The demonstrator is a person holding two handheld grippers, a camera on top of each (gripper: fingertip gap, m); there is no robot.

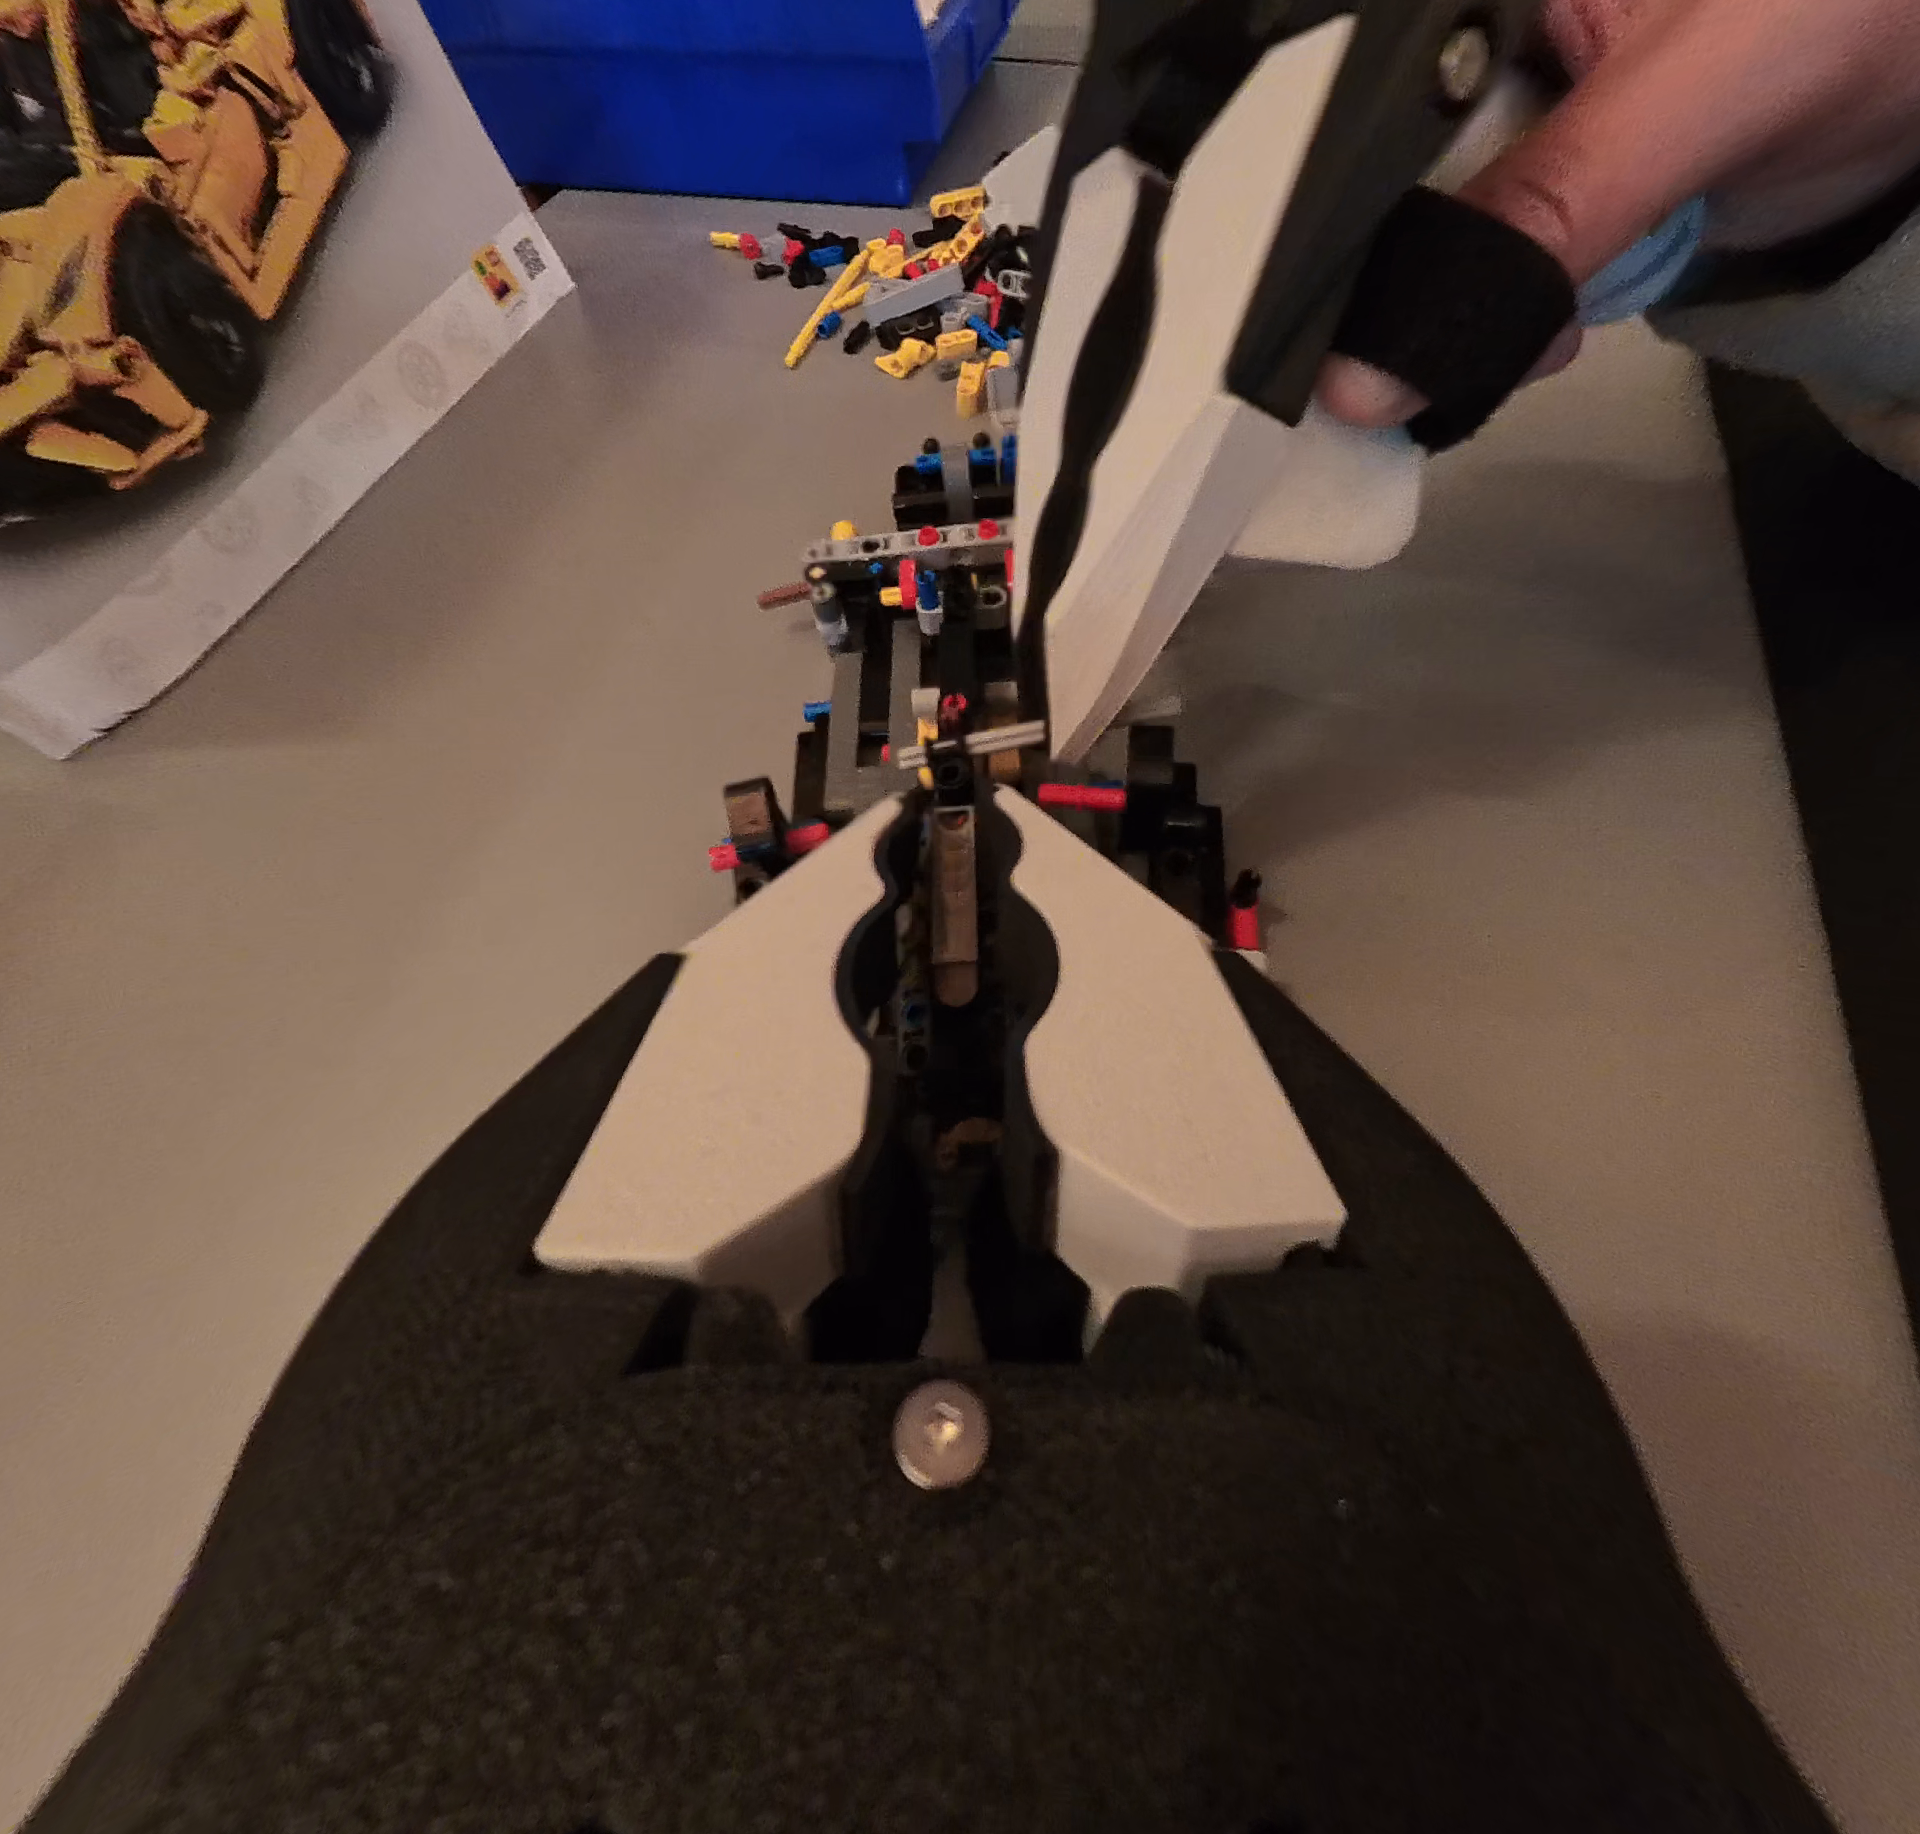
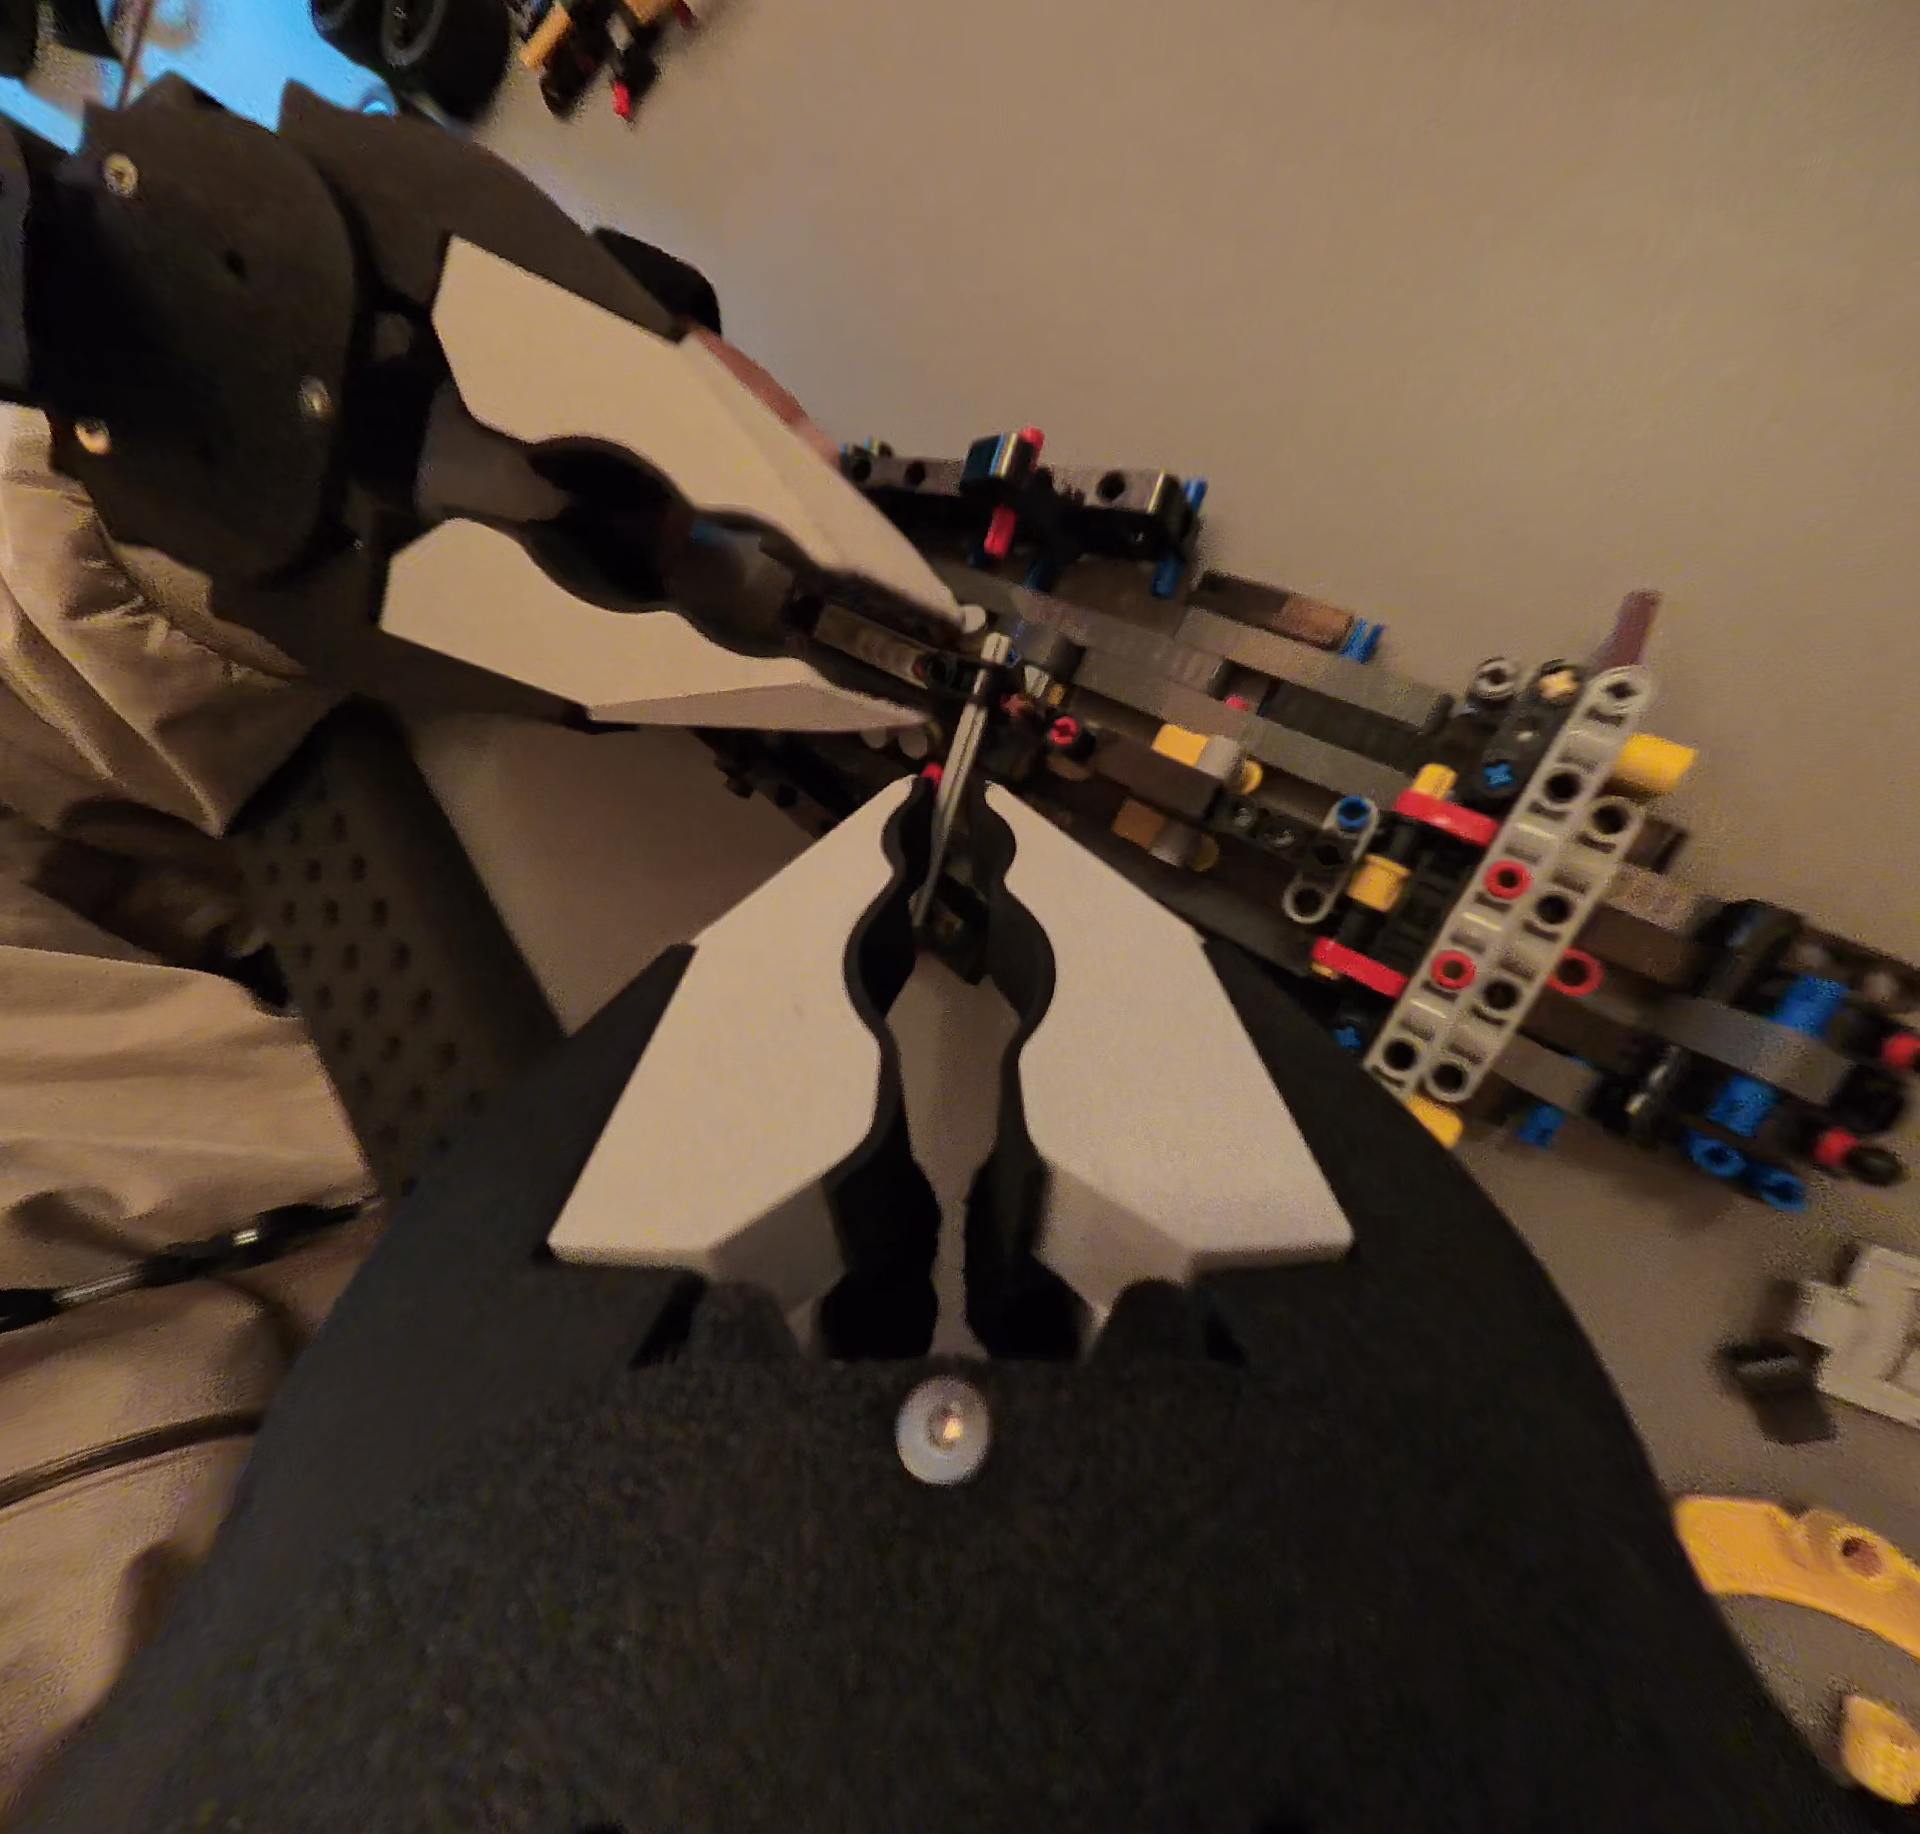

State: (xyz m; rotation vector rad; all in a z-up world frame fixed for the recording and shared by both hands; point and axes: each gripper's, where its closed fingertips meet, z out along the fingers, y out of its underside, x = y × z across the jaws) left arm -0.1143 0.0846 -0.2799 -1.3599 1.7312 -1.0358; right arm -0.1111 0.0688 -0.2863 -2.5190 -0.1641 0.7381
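A long black and grey toy-brick chassis [image 1: 914, 641] with red, blue and yellow pins lies on the grey table [image 1: 520, 849]; it also shows in the right wrist view [image 2: 1351, 828]. My left gripper [image 1: 951, 797] is shut on the chassis's near end, with a tan part between its white fingers. It shows from the side in the right wrist view [image 2: 940, 662]. My right gripper [image 2: 951, 787] is shut on a thin grey axle [image 2: 966, 745] that stands across the chassis just past the left fingertips. In the left wrist view the right gripper [image 1: 1049, 735] comes down from the upper right onto the axle [image 1: 971, 745].
A pile of loose yellow, black and grey pieces [image 1: 914, 278] lies beyond the chassis, in front of a blue bin [image 1: 707, 49]. A box with a yellow car picture [image 1: 208, 278] stands at left. A yellow curved part [image 2: 1787, 1566], a grey part [image 2: 1860, 1337] and black wheels [image 2: 436, 8] lie nearby. The grippers are tip to tip, or close to it.
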